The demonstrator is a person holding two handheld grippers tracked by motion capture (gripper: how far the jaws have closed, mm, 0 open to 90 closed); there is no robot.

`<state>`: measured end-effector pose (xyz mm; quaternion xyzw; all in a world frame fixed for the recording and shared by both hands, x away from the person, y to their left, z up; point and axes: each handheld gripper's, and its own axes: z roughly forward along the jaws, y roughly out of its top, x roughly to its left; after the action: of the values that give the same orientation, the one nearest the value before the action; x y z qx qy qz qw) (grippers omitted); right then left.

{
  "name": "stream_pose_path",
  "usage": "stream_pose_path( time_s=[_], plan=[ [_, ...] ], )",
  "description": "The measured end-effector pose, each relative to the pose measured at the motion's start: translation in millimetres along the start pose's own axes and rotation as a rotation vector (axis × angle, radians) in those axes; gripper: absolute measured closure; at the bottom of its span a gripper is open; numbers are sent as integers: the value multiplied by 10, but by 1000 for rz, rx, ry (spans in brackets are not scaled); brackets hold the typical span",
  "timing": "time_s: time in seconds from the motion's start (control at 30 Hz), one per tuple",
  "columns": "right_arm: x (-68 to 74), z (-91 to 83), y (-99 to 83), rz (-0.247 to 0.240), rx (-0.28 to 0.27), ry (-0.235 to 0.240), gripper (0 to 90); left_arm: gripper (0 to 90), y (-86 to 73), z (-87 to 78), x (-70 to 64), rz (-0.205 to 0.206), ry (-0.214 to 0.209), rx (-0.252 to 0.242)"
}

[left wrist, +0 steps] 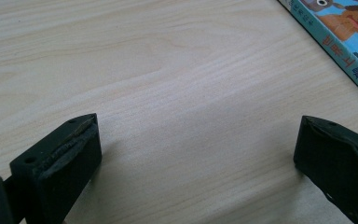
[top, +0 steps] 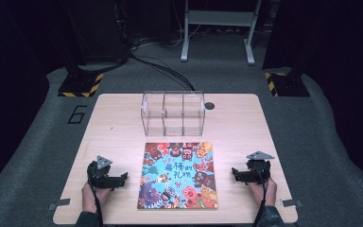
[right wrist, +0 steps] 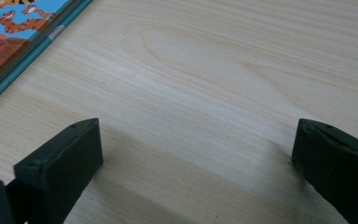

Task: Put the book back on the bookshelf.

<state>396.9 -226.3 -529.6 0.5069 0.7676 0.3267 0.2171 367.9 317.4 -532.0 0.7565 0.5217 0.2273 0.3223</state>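
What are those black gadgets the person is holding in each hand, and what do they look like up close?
They are hand-held grippers. The left gripper and right gripper are black and blocky, each topped by a grey three-cornered plate, with a dark cable trailing back along the hand. Up close, each ends in two chunky black jaws with small screw holes; the left gripper's pads look worn. The sleeves are dark.

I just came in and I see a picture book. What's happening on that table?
A person sits at a wooden table with a gripper in each hand. The left gripper and the right gripper rest on the table, one on each side of a colourful picture book, both open and holding nothing. Behind the book stands a clear box with three compartments.
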Motion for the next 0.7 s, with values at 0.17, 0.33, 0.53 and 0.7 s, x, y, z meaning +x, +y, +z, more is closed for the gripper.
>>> stream_pose_path(
  time_s=[0.17,0.33,0.53,0.7],
  plan=[
    [-2,-7,5,9,12,5,0,4,0,2,-7,-9,-3,0],
    [-50,-11,13,-5,-2,74,0,2,64,45,-46,6,-11,18],
    [-20,-28,69,-15,45,107,0,1,135,98,-112,-5,-22,28],
    [80,-124,194,0,34,138,24,0,131,126,-152,-41,-42,-19]
  ],
)
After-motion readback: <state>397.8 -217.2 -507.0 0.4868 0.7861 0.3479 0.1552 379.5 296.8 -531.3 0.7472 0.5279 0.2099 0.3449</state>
